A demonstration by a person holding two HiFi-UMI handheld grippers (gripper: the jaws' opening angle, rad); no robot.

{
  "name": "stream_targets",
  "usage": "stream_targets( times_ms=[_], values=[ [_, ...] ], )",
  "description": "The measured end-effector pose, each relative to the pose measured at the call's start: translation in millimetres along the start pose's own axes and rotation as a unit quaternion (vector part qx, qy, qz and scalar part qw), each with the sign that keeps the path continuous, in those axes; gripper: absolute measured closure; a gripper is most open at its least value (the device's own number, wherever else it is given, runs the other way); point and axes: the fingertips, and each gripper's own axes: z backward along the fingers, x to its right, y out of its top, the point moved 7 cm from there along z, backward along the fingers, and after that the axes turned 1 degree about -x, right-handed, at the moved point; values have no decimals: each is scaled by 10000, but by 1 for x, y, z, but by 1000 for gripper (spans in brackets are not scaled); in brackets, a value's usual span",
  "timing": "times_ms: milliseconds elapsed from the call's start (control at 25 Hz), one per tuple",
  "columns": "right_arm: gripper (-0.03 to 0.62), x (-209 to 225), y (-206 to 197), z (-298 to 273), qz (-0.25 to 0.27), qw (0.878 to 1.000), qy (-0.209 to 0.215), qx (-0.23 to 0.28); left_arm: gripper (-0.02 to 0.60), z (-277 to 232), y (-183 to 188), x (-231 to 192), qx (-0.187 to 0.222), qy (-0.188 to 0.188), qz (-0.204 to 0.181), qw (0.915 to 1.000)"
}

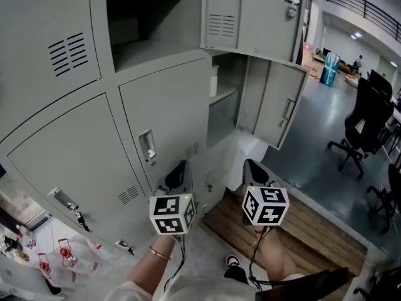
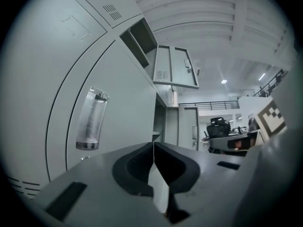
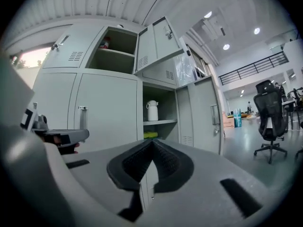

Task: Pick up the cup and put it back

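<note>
Right gripper view shows me the cup [image 3: 152,110] on a locker shelf [image 3: 163,122], straight ahead, well apart from the right gripper [image 3: 152,142]. Its jaws are together, empty; the left gripper [image 2: 154,144] likewise.

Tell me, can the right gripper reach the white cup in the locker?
Probably yes. The locker door stands open and nothing blocks the white cup on its shelf. But the right gripper is shut and well short of it, so it must open first.
</note>
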Motion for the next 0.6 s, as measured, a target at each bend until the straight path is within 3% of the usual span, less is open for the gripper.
stream_targets(
  times_ms=[600],
  values=[
    [602,49,36,-127,246,9889,1462,54,571,-78,12,12,283,1435,25,9892]
  ],
)
